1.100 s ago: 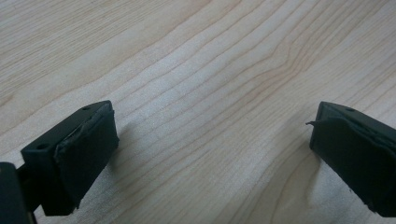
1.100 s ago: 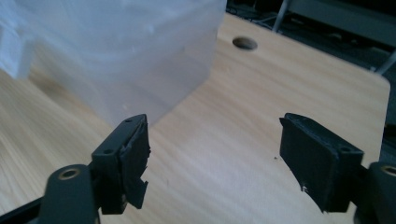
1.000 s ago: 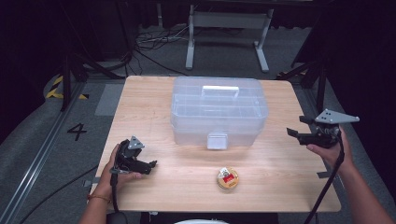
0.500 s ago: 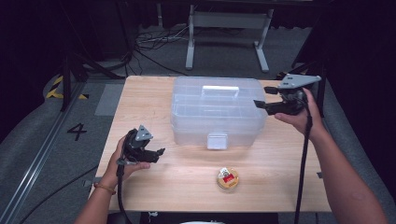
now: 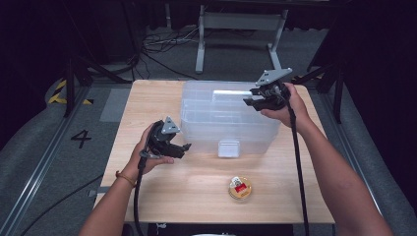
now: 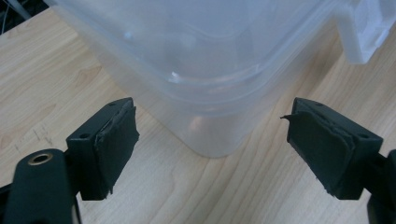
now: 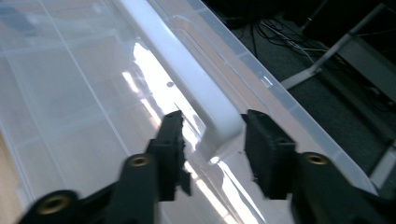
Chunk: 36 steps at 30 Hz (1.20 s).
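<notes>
High view, box: clear plastic storage box [image 5: 226,118] at centre frame on the wooden table [image 5: 147,103], lid on, white latch [image 5: 228,148] on its near wall.
High view, right hand: right gripper [image 5: 252,101] at upper right of centre, over the lid's right end, forearm rising from the lower right corner.
High view, left hand: left gripper [image 5: 186,147] at left of centre, just beside the box's near left corner, pointing at it roughly level.
High view, bystander item: small round tin [image 5: 240,188] low in the frame, well apart from both grippers.
Left gripper view: jaws spread wide with nothing between them; the box's rounded corner [image 6: 210,140] sits centre frame beyond them, not touched.
Right gripper view: white lid handle [image 7: 187,79] runs from upper left to centre; its end lies between the jaws, which have just been closing; small gaps show on both sides, so not yet pinched.
Step, as judged: taking hold of the handle while the left readies to steady the box.
Next move, as judged: finish closing squarely on the handle; bring the left jaws against the corner.
</notes>
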{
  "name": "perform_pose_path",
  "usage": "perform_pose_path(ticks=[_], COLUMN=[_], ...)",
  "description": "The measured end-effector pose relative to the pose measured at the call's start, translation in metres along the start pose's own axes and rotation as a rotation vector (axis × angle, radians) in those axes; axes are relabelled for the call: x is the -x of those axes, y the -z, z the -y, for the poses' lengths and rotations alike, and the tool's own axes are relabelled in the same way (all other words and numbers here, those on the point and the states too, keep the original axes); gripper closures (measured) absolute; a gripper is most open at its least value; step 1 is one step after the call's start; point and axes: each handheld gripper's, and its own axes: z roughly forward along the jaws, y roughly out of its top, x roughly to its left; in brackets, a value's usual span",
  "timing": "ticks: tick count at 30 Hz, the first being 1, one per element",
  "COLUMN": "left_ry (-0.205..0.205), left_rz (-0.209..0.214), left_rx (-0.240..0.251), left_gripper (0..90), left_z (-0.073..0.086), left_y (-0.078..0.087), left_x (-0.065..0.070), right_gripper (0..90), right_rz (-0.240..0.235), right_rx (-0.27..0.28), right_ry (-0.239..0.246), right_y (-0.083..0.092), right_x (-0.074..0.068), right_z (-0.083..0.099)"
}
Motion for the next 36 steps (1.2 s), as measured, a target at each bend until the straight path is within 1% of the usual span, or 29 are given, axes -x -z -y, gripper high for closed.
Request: perform_pose_path(ticks=[1, 2, 5, 7, 9, 12, 13, 14, 15, 16, 17, 18, 19, 21, 22, 23, 24, 25, 27, 28, 29, 30, 32, 36], left_ry=[0.001, 0.004, 0.015, 0.019, 0.019, 0.017, 0.019, 0.023, 0.028, 0.033, 0.037, 0.033, 0.034, 0.037, 0.038, 0.038, 0.035, 0.035, 0.047, 0.056, 0.056, 0.053, 0.049, 0.066], left_rz=[0.004, 0.005, 0.014, 0.024, 0.028, 0.022, 0.019, 0.025, 0.025, 0.021, 0.027, 0.020, 0.021, 0.032, 0.031, 0.031, 0.044, 0.055, 0.064, 0.075, 0.075, 0.069, 0.055, 0.061], left_rx=[0.001, 0.004, 0.029, 0.049, 0.056, 0.069, 0.075, 0.080, 0.084, 0.090, 0.095, 0.095, 0.096, 0.117, 0.124, 0.124, 0.131, 0.139, 0.160, 0.209, 0.209, 0.222, 0.222, 0.246], left_gripper=[17.1, 17.2, 18.2, 19.7, 21.0, 22.4, 23.5, 23.5, 25.2, 27.2, 28.4, 32.0, 32.9, 38.1, 40.3, 42.0, 42.0, 51.2, 52.2, 61.9, 62.2, 62.2, 65.6, 73.3], left_z=[0.000, 0.000, 0.001, 0.001, 0.001, 0.001, 0.002, 0.002, 0.002, 0.003, 0.003, 0.003, 0.003, 0.004, 0.003, 0.003, 0.003, 0.002, -0.001, -0.005, -0.005, -0.007, -0.010, -0.010], left_y=[-0.001, -0.002, -0.002, 0.000, 0.001, 0.003, 0.004, 0.005, 0.006, 0.007, 0.008, 0.009, 0.009, 0.012, 0.014, 0.014, 0.015, 0.016, 0.017, 0.021, 0.021, 0.023, 0.024, 0.025], left_x=[0.000, -0.001, -0.003, -0.004, -0.004, -0.004, -0.005, -0.005, -0.006, -0.006, -0.008, -0.008, -0.009, -0.010, -0.010, -0.010, -0.011, -0.012, -0.014, -0.014, -0.014, -0.014, -0.014, -0.014], right_gripper=[71.2, 71.3, 72.4, 72.9, 73.1, 73.2, 73.3, 73.3, 73.2, 73.1, 73.0, 73.0, 72.9, 72.9, 72.8, 72.8, 72.7, 72.5, 72.4, 72.2, 72.2, 72.1, 71.8, 71.4], right_rz=[0.007, 0.019, 0.023, 0.037, 0.033, 0.029, 0.013, 0.013, 0.008, 0.009, 0.009, 0.005, 0.000, -0.017, -0.022, -0.022, -0.030, -0.036, -0.039, -0.037, -0.037, -0.039, -0.034, -0.023], right_rx=[0.005, 0.001, -0.009, -0.032, -0.048, -0.056, -0.062, -0.062, -0.065, -0.057, -0.054, -0.052, -0.050, -0.055, -0.057, -0.057, -0.062, -0.069, -0.074, -0.083, -0.083, -0.080, -0.079, -0.086], right_ry=[-0.001, 0.003, 0.006, 0.025, 0.028, 0.029, 0.014, 0.014, 0.006, -0.011, -0.028, -0.044, -0.055, -0.086, -0.097, -0.097, -0.111, -0.124, -0.130, -0.143, -0.143, -0.147, -0.161, -0.152], right_y=[-0.001, -0.001, 0.000, 0.001, 0.002, 0.003, 0.003, 0.003, 0.004, 0.003, 0.004, 0.005, 0.005, 0.007, 0.007, 0.007, 0.008, 0.008, 0.007, 0.007, 0.007, 0.006, 0.006, 0.006], right_x=[0.000, 0.000, -0.001, -0.003, -0.004, -0.004, -0.002, -0.002, -0.001, 0.001, 0.003, 0.006, 0.009, 0.016, 0.019, 0.019, 0.021, 0.026, 0.027, 0.031, 0.031, 0.032, 0.034, 0.035], right_z=[0.000, -0.001, -0.001, -0.003, -0.005, -0.007, -0.009, -0.009, -0.009, -0.010, -0.011, -0.013, -0.015, -0.019, -0.021, -0.021, -0.023, -0.026, -0.027, -0.029, -0.029, -0.030, -0.031, -0.032])
